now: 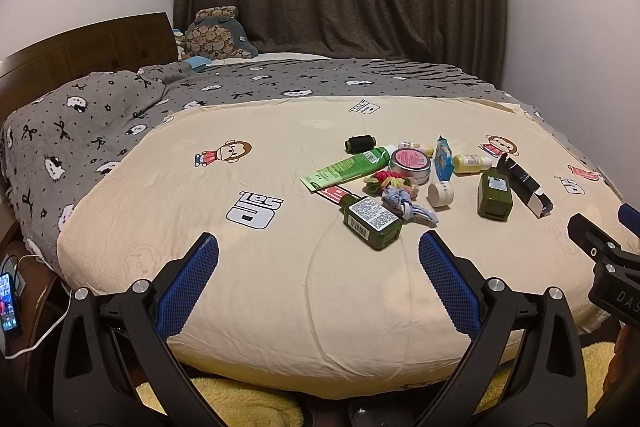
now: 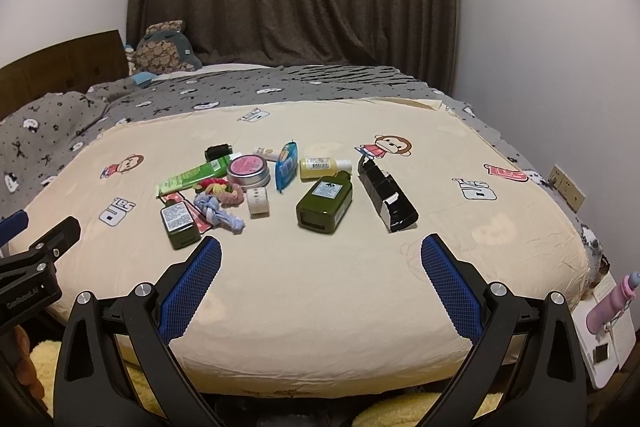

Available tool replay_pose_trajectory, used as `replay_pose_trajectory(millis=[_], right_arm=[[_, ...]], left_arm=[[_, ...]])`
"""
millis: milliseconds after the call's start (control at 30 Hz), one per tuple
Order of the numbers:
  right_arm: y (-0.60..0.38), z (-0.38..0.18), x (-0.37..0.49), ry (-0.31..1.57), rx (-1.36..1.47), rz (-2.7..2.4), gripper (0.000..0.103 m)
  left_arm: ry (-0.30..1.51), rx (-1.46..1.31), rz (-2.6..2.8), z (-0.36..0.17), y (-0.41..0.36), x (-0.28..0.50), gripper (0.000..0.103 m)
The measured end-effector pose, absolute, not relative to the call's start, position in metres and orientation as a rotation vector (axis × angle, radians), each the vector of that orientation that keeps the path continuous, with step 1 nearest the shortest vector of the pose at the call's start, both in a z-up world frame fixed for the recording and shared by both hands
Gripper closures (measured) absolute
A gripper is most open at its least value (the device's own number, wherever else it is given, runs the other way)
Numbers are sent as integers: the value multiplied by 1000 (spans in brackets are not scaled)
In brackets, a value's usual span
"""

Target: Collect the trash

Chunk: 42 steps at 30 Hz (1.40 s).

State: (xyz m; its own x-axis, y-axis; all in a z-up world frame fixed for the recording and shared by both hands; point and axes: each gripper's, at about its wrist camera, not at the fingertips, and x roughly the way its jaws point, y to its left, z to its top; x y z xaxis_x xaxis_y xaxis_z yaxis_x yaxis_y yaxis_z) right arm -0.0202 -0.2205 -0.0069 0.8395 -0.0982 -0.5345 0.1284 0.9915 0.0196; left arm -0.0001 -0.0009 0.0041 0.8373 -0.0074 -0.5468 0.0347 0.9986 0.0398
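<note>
**Bed-top clutter: nothing collected yet**

We hold both tools back at the foot of the bed [image 1: 280, 307], above its near edge. The left gripper [image 1: 318, 259] has its jaws spread wide with nothing between them; the right gripper [image 2: 320, 259] is likewise wide apart and empty.

Items, all lying in one loose cluster on the cream quilt [image 2: 320, 287], well ahead of both tools:
- two dark green bottles, one nearer the left side [image 2: 180, 221], one larger [image 2: 325, 203]
- green tube [image 2: 196, 173]
- round tin with pink lid [image 2: 248, 169]
- black thread spool [image 2: 218, 151]
- blue packet [image 2: 287, 167], standing on edge
- yellow bottle [image 2: 322, 167]
- a second small pale bottle [image 2: 266, 153], partly behind the tin
- white ribbed cap or roll [image 2: 258, 201]
- coloured hair ties [image 2: 220, 189]
- knotted blue-white cloth strip [image 2: 222, 213]
- open black carton [image 2: 386, 197]

Progress, in our judgement: at the start. Every item sits untouched and all of the picking up remains.

Unclear: we see no bin or bag in either view, so the destination is unknown. We cannot tell which items count as trash. A red card under the nearer bottle is mostly covered. Labels are too small to read.
</note>
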Motion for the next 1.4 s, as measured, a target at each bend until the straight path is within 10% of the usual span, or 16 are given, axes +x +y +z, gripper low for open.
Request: replay_pose_trajectory(millis=[1400], right_arm=[[-221, -11, -23, 535, 66, -104, 3]], left_arm=[[576, 45, -16, 10, -2, -3, 8]])
